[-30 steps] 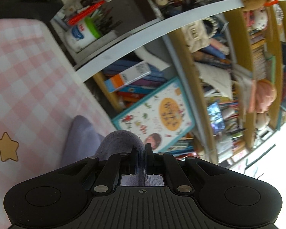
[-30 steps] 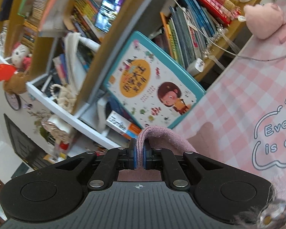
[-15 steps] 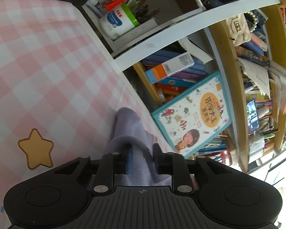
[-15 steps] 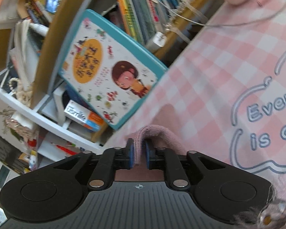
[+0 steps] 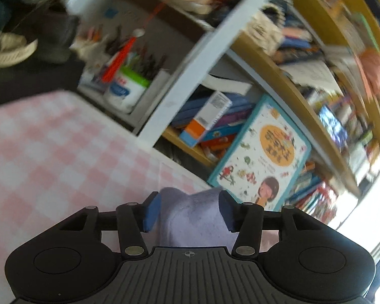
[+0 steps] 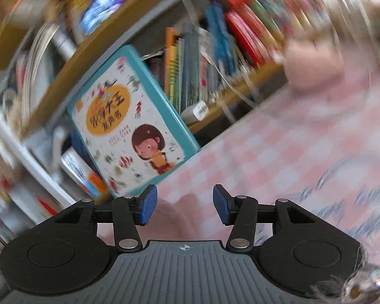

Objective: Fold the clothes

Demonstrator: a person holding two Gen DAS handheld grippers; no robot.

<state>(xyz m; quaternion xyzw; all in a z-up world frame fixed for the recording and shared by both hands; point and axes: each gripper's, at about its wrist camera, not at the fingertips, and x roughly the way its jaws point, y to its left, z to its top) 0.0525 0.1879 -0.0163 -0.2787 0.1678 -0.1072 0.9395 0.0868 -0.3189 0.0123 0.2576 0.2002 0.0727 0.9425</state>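
A lavender piece of clothing [image 5: 192, 223] lies on the pink checked cover [image 5: 50, 157] near its far edge. My left gripper [image 5: 188, 202] is over it, jaws opening, and the cloth sits loosely between the blue pads [image 5: 149, 212], which no longer pinch it. In the right wrist view a pink garment [image 6: 179, 217] lies low on the same checked cover [image 6: 291, 152]. My right gripper [image 6: 185, 200] hangs just above it, jaws opening, and its pads [image 6: 147, 206] are clear of the cloth. Both views are blurred by motion.
A bookshelf runs just past the cover's far edge. A teal picture book [image 5: 263, 162] [image 6: 129, 124] leans against it. A pen pot [image 5: 128, 88] stands at the left. A pink plush [image 6: 314, 65] lies at the far right, and blue lettering [image 6: 342, 202] is printed on the cover.
Both grippers were shut on a raised fold of cloth, lavender in the left and pink in the right. Their jaws have spread, the folds have sunk flat, and both views have rolled.
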